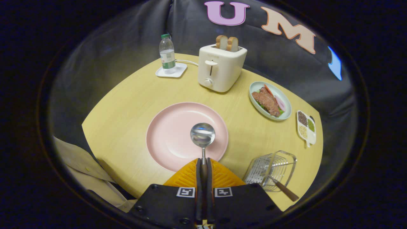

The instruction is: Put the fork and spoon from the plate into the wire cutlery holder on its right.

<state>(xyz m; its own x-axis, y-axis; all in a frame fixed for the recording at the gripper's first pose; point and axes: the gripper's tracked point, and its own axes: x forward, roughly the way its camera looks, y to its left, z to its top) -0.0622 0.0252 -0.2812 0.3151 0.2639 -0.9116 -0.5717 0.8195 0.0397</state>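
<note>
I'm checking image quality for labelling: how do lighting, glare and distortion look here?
Gripper view: fisheye bends the table edge; light pools on the pink plate; the spoon bowl, held in the shut gripper, mirrors bright glare; the cutlery holder stays sharp.

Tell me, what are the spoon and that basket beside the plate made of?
The spoon, gripped between the gripper fingers, looks like polished metal: its bowl mirrors the light. The cutlery holder seems to be bright metal wire; the handle poking out looks wooden, brown and matte.
</note>
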